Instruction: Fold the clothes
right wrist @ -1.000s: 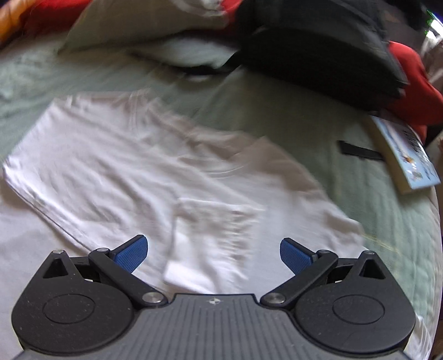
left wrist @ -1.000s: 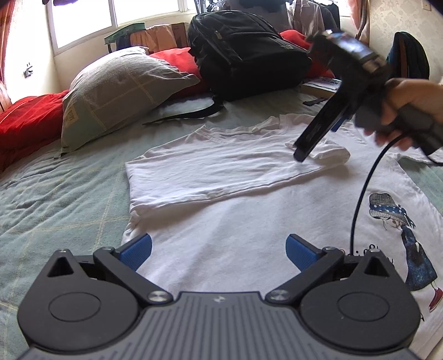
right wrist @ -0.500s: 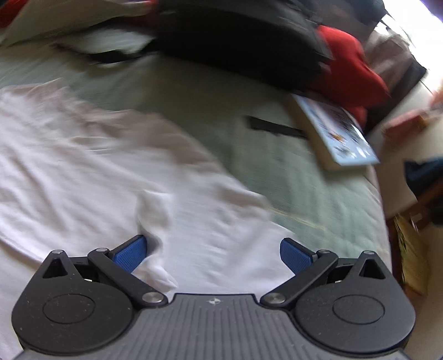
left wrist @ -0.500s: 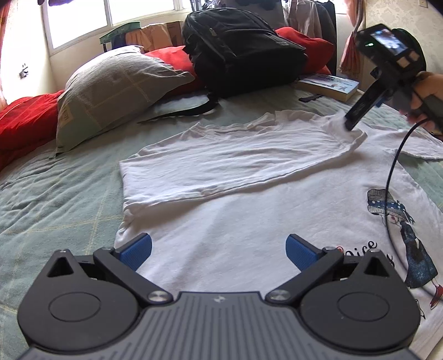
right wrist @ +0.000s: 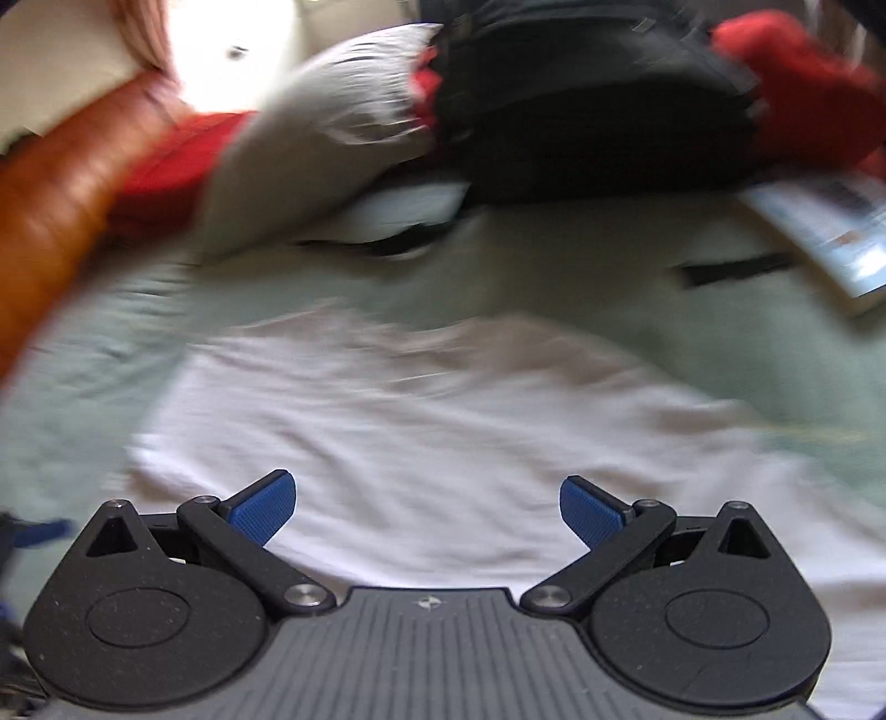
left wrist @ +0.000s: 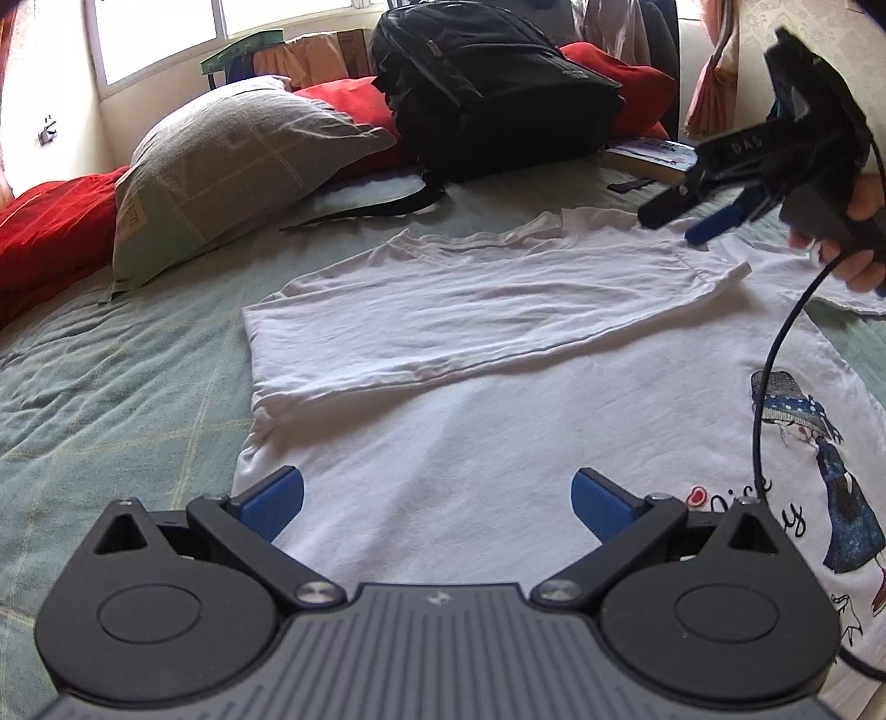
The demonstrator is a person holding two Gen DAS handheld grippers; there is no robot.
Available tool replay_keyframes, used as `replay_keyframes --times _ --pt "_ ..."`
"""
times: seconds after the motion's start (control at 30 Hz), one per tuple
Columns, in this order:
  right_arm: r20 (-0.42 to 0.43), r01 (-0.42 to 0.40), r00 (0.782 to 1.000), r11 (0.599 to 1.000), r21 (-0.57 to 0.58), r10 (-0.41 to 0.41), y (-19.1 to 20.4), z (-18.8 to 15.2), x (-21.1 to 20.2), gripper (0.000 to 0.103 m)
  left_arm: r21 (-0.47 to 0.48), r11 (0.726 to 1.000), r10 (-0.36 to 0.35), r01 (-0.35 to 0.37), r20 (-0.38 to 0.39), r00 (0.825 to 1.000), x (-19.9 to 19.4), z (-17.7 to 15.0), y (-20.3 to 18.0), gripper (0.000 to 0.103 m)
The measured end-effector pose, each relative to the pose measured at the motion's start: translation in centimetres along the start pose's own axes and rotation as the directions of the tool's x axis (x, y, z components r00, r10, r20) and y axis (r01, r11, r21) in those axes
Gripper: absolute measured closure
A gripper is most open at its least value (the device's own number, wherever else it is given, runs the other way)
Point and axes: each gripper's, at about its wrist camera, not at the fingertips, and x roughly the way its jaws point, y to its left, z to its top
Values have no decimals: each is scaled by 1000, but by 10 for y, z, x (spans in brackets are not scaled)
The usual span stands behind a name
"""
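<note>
The left gripper (left wrist: pixel 437 495) hangs over the white shirt (left wrist: pixel 498 443), jaws apart and empty; the right gripper (right wrist: pixel 427 507), jaws also apart, is above the shirt's far side; the shirt lies flat on the bed (left wrist: pixel 111 365), one side folded over, below the pillow (left wrist: pixel 221 166) and backpack (left wrist: pixel 487 94).

Daylight pours through the window (left wrist: pixel 166 39) at upper left. A green checked bedspread (left wrist: pixel 111 387) fills the lower left, with a pale wall (left wrist: pixel 50 111) behind.

Backpack (left wrist: pixel 498 88) and pillow (left wrist: pixel 232 166) beyond shirt (left wrist: pixel 470 310)
</note>
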Motion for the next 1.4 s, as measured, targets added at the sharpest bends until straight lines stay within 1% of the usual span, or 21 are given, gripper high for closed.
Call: replay_keyframes --times 0.03,0.1,0.17,0.27,0.37,0.47,0.53,0.63,0.67,0.77,0.8,0.83,0.9,1.0,1.07,1.2,1.23,1.27,1.33,1.37,1.4 --pt "-12 -34 999 999 22 34 -3 -3 8 0 -1 1000 3 -3 -4 1000 0 -1 2 1" --pt "-42 14 999 996 83 -11 -15 -12 19 0 -1 1000 9 -9 -12 1000 1 -5 7 1" --pt "-7 36 999 994 107 -35 -20 -20 11 0 -1 1000 13 -13 -23 1000 3 -7 16 1" --pt "58 57 996 990 132 -65 -19 -26 -5 0 -1 1000 -12 12 0 1000 6 1 31 1" --pt "108 55 992 995 83 -63 -5 -26 -9 0 37 998 -57 54 68 996 18 21 36 1" --pt "94 108 989 993 37 -111 3 -33 9 0 79 992 -111 101 127 986 35 38 41 1" --pt "95 147 985 989 3 -146 8 -39 20 0 87 987 -147 138 118 982 55 43 44 1" --pt "114 202 974 978 -57 -194 15 -47 27 0 33 984 -175 174 33 984 84 38 54 1" --pt "113 215 972 974 -69 -207 17 -48 27 0 3 987 -161 161 3 987 91 33 60 1" --pt "98 260 962 964 -53 -254 21 -47 22 0 -80 980 -180 181 24 983 87 17 83 1" --pt "94 261 962 965 -37 -257 23 -45 18 0 -98 978 -179 182 32 983 82 15 88 1" --pt "95 246 966 969 -31 -242 26 -43 13 0 -117 982 -146 147 17 989 78 18 91 1" --pt "117 207 973 976 -63 -199 38 -36 6 0 -151 982 -116 117 15 993 72 28 98 1" --pt "151 164 978 977 -137 -143 58 -26 9 0 -197 963 -170 182 75 983 66 49 108 1" --pt "133 135 984 979 -153 -115 61 -26 23 0 -216 951 -205 223 101 973 73 63 109 1" --pt "75 130 990 977 -169 -118 58 -34 55 0 -261 929 -254 261 62 965 110 77 103 1" --pt "80 129 990 975 -179 -116 58 -38 58 0 -281 928 -244 244 36 969 120 75 104 1" --pt "96 126 989 973 -193 -110 57 -41 58 0 -297 935 -203 195 4 979 129 71 105 1" --pt "116 100 990 973 -206 -77 53 -45 55 0 -332 942 -71 55 -37 997 140 64 113 1" --pt "124 78 991 977 -199 -54 50 -47 52 0 -349 937 -24 6 -49 999 141 62 118 1" --pt "128 55 991 981 -185 -31 45 -48 48 0 -367 930 -7 -11 -48 999 141 64 124 1"
